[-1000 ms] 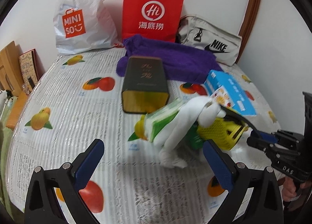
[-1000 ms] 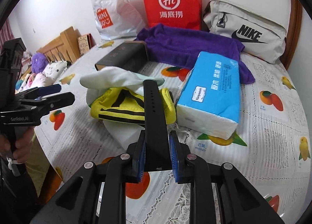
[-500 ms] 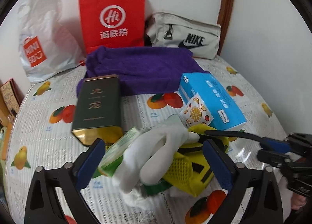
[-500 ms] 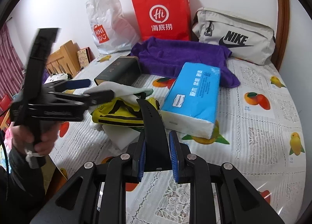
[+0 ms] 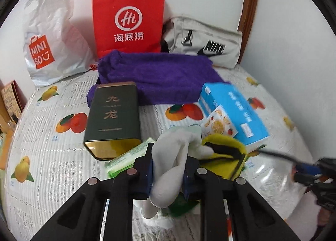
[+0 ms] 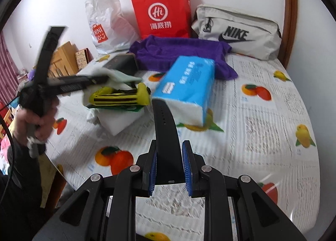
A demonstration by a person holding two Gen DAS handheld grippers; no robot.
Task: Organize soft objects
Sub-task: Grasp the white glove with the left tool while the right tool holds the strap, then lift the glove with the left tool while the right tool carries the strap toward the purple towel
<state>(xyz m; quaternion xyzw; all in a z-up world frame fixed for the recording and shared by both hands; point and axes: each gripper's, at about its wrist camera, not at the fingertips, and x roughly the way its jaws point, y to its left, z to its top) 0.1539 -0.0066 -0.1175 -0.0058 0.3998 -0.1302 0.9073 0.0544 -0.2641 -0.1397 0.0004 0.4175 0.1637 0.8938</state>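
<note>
A white cloth (image 5: 178,142) lies on top of a small pile with a yellow-and-black mesh item (image 5: 226,153) and a green-white pack (image 5: 130,155). My left gripper (image 5: 168,167) is closing its jaws, and the white cloth sits squeezed between the blue pads. In the right wrist view the left gripper (image 6: 100,79) reaches into the pile from the left, held by a hand (image 6: 35,121). My right gripper (image 6: 169,157) is shut on a black strap (image 6: 164,119) that sticks out forward over the cloth-covered table (image 6: 262,136).
A blue tissue pack (image 5: 237,106) lies right of the pile and a dark green tin (image 5: 113,115) behind it to the left. A purple towel (image 5: 159,73) is spread farther back. A Miniso bag (image 5: 48,37), red paper bag (image 5: 128,20) and Nike bag (image 5: 210,46) line the wall.
The left gripper moved in over the pile and its jaws went from wide open to closed on the white cloth. The right gripper drew back a little with the black strap.
</note>
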